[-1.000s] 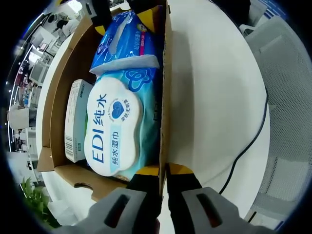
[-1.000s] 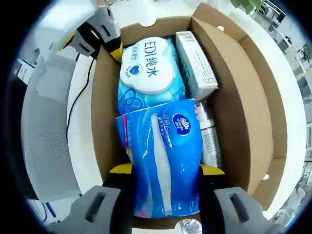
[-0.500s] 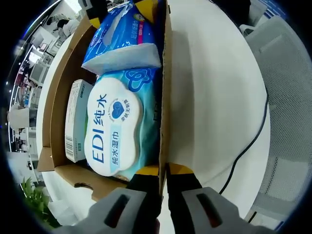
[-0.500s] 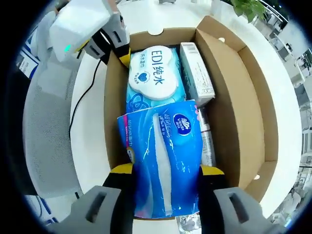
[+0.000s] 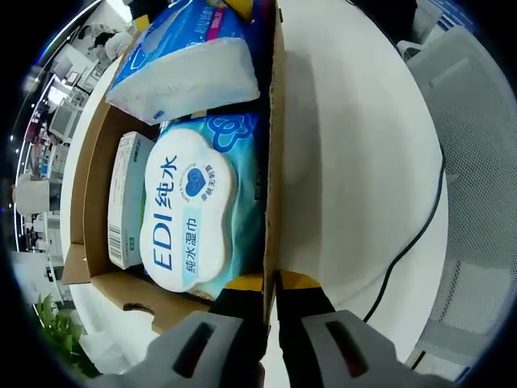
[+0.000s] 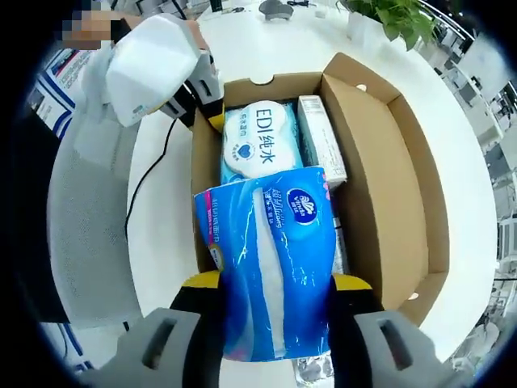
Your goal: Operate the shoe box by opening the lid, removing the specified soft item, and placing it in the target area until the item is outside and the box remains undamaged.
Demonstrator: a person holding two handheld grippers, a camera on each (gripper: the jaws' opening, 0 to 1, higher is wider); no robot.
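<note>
Between right claw [image 6: 275,283] jaws: tissue pack [image 6: 271,275].

There is 1 cardboard shoe box [image 6: 380,186], lid open. Among its contents are 1 blue tissue pack [image 6: 271,271], 1 wet-wipes pack [image 6: 260,139] with a white lid marked EDI, and 1 slim white carton [image 6: 321,151]; 1 further item [image 6: 338,242] lies half hidden below the carton and cannot be identified. 2 grippers count: the right gripper [image 6: 273,291] and the left gripper [image 5: 271,284], each with 2 jaws. Around the box are 1 white table [image 5: 347,162], 1 black cable [image 5: 412,234], 1 mesh chair [image 5: 477,162] and 1 potted plant [image 6: 396,16].
</note>
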